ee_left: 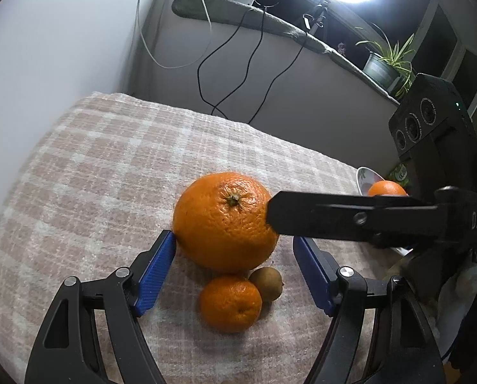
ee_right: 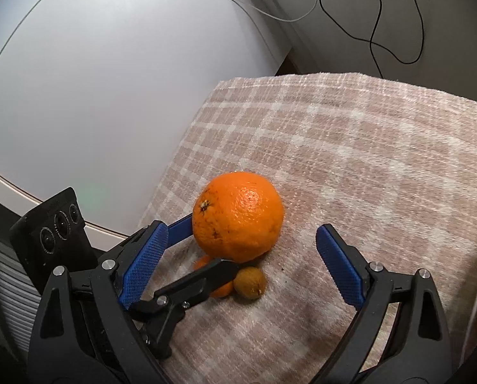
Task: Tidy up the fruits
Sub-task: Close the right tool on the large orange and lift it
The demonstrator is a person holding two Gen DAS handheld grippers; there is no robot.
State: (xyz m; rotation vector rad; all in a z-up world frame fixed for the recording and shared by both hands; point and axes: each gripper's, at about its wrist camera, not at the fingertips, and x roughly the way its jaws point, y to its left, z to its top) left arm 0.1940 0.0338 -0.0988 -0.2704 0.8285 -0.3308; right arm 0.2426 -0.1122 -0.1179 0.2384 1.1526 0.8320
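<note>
A large orange point(ee_left: 225, 220) sits on the checked cloth point(ee_left: 94, 166), with a small mandarin point(ee_left: 230, 304) and a kiwi point(ee_left: 266, 284) right in front of it. My left gripper point(ee_left: 235, 241) is open, its blue pads on either side of the large orange, the left pad touching it. My right gripper point(ee_right: 243, 233) is open too and comes in from the right; one of its fingers point(ee_left: 334, 216) touches the orange's right side. In the right wrist view the orange point(ee_right: 238, 216), kiwi point(ee_right: 249, 283) and the partly hidden mandarin point(ee_right: 221, 289) lie between the jaws.
A white bowl point(ee_left: 365, 177) holding another orange point(ee_left: 386, 188) stands at the cloth's right edge. A white appliance point(ee_right: 94, 96) borders the cloth's left side. Cables point(ee_left: 232, 64) hang behind, and a potted plant point(ee_left: 387, 60) stands on the sill.
</note>
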